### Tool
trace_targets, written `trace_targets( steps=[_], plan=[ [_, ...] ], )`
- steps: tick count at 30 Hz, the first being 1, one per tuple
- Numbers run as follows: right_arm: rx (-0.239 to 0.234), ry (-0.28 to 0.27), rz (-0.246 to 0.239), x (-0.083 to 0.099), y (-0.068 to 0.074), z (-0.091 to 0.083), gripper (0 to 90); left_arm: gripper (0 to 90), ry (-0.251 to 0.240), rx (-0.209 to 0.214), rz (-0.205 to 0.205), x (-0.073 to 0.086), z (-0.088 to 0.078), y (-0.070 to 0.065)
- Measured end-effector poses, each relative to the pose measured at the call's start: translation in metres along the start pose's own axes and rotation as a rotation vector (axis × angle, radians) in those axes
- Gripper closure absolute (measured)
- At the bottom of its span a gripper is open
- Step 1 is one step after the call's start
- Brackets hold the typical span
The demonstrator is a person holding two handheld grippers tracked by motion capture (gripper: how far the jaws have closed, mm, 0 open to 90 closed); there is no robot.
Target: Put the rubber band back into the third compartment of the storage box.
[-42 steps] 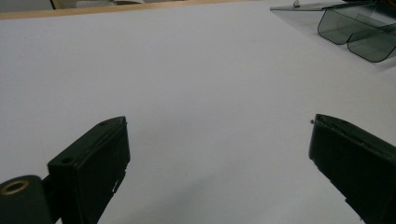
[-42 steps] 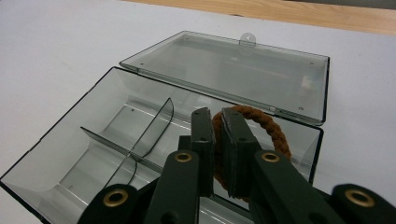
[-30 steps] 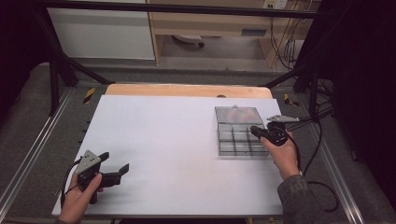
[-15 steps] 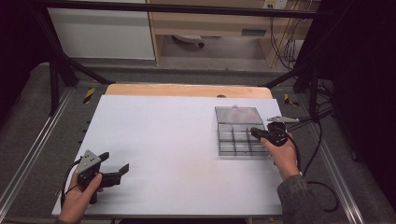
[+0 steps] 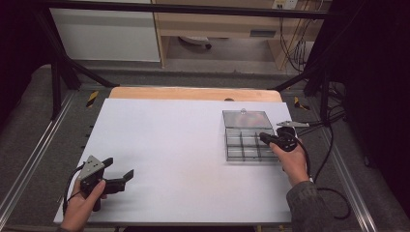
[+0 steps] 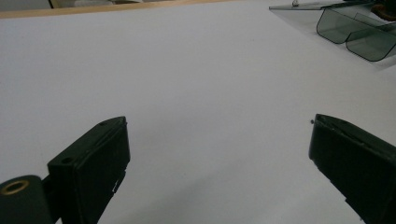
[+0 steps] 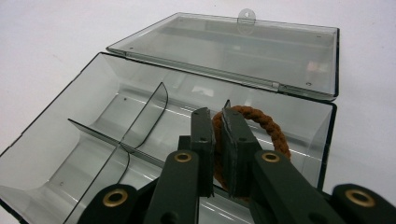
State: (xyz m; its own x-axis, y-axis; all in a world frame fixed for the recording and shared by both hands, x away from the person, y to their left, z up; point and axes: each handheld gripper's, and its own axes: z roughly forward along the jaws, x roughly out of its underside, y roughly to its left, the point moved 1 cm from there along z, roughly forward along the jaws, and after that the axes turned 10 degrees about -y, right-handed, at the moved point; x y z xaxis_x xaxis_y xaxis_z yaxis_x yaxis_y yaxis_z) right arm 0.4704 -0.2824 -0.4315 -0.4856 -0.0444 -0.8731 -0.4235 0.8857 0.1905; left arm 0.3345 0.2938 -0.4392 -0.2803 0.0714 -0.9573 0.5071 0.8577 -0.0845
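**Brown loop held over the open clear box**

Far to the left of the clear box (image 5: 249, 140), near the front edge of the white table (image 5: 179, 145), the left gripper (image 5: 118, 170) rests in the person's left hand (image 5: 82, 208). Its two black jaws stand wide apart with nothing between them, and only bare table surface lies ahead of them in the left gripper view.

The clear box sits toward the right side of the table, its lid (image 7: 233, 51) folded back flat behind it and thin dividers (image 7: 140, 123) splitting the inside into compartments.

At the box's right end, the right gripper (image 7: 217, 116) reaches in from the right hand (image 5: 292, 162). Its jaws are squeezed almost together on a brown braided loop (image 7: 261, 121), a hair tie by the look of it. The loop hangs pinched between the pads, above the compartment at the box's right end, close to the hinge side. Whether it touches the box floor I cannot tell.
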Motion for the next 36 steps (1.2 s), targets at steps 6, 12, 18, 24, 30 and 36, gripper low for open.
trace_targets(
  steps=[6,12,18,24,30,36],
  plan=[
    [0.007,0.003,0.008,0.0001,-0.0014,0.0006,84.0,5.0,-0.001,0.001,-0.003,0.0001,-0.0001,0.0006],
    [0.010,0.005,0.015,0.0005,-0.0032,0.0018,84.0,5.1,0.000,0.000,0.000,0.0001,-0.0002,0.0006],
    [0.015,0.012,0.018,0.0004,-0.0038,0.0044,83.9,5.1,0.001,0.000,0.001,0.0001,-0.0001,0.0005],
    [0.029,0.010,0.020,-0.0008,-0.0035,0.0051,77.7,5.0,0.001,0.000,0.001,0.0003,-0.0001,0.0005],
    [0.024,-0.005,0.025,-0.0023,-0.0033,0.0024,77.6,5.1,0.002,-0.001,0.001,0.0003,0.0000,-0.0001],
    [0.022,-0.015,0.042,-0.0036,-0.0025,0.0011,76.6,5.1,0.004,0.000,0.000,0.0007,0.0001,0.0002]
  ],
)
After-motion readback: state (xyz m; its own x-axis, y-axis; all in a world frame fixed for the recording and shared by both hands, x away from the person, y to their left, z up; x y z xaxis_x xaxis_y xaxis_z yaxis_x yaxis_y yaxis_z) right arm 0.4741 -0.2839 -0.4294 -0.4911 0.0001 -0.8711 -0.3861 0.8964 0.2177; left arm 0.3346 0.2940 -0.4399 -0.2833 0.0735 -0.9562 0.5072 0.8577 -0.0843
